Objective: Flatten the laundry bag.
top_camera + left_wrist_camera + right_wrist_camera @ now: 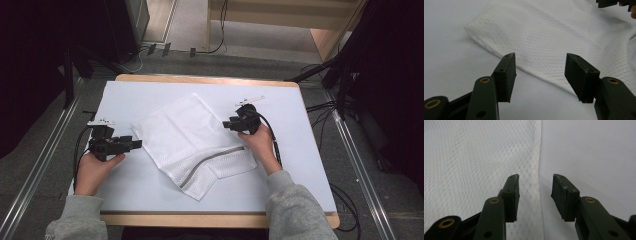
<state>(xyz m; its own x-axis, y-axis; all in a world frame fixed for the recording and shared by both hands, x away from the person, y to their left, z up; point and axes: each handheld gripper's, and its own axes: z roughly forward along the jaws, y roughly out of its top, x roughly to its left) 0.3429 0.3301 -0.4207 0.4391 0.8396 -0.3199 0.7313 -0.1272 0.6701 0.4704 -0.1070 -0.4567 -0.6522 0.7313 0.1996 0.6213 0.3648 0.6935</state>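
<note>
A white mesh laundry bag (192, 142) lies flat and slanted in the middle of the table, its grey zipper (210, 162) running along the near right part. My left gripper (136, 144) is open just off the bag's left corner, jaws pointing right. In the left gripper view the mesh bag (554, 37) lies just beyond the open left gripper (540, 65). My right gripper (227, 124) is open at the bag's right edge, pointing left. In the right gripper view the bag's edge (537, 157) runs between the spread jaws of the right gripper (535, 186).
A white sheet (300, 150) covers the wooden table (210, 220). Black cables (330, 107) trail on the floor to the right, and dark stands (345, 65) rise at both back corners. The other gripper's tip (609, 3) shows at the top right of the left gripper view.
</note>
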